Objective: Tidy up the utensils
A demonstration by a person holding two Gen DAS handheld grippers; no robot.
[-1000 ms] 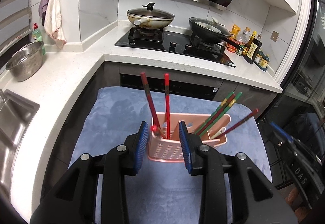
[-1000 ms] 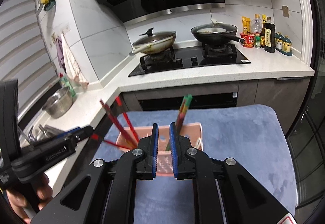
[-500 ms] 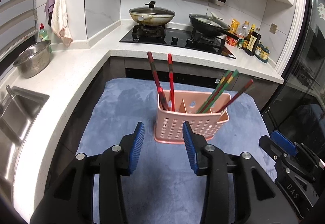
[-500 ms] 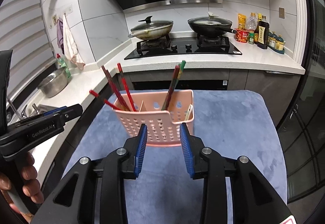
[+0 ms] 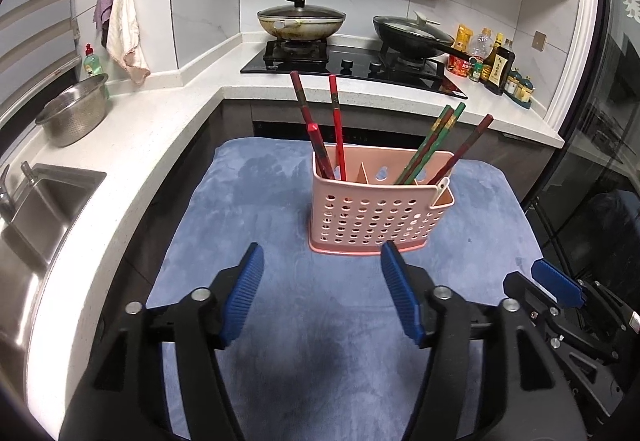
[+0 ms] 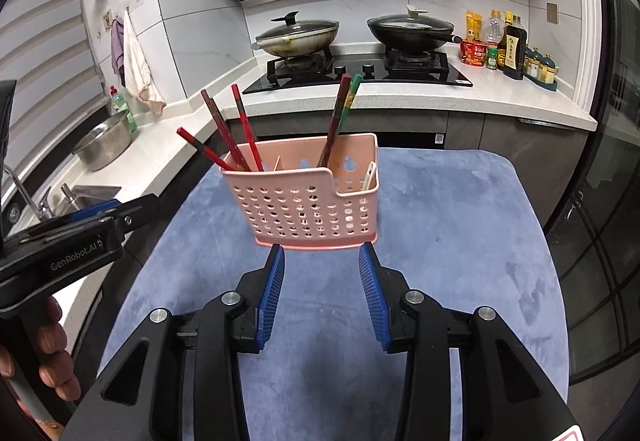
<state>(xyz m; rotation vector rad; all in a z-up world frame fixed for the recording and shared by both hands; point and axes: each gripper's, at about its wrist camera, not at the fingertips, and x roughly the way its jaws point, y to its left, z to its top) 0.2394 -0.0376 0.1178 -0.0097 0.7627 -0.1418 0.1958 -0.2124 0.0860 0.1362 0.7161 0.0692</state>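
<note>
Six chopsticks stand in the pink holder (image 5: 374, 217), handles up and tips down inside it. Three red chopsticks (image 5: 336, 129) fill its left-hand compartment: in the left wrist view two rise nearly upright with a slight lean to the left, and in the right wrist view the third red stick (image 6: 200, 149) tilts much lower over the holder's left end. The green-and-red patterned chopsticks (image 5: 434, 145) sit in a compartment further right and lean up to the right, with one dark red chopstick (image 5: 464, 151) beside them leaning the same way. A white utensil handle (image 5: 440, 188) pokes out of the small end pocket on the right.

The holder is a perforated plastic box with round holes across its front wall, inner dividers and a stepped rim; its long side faces both cameras. It stands upright on the blue mat (image 5: 256, 209), nearer the mat's far edge than its near one and about midway between the left and right edges.

"GenRobot.AI" is printed in white on the side of the left gripper (image 6: 136, 211) as seen from the right wrist. Bottle labels by the hob are too small to read.

Left gripper (image 5: 322, 295): jaws wide apart and just opened further, nothing between them. Right gripper (image 6: 322, 283): jaws moderately apart, having just been opening, empty, their tips just short of the holder's base.
</note>
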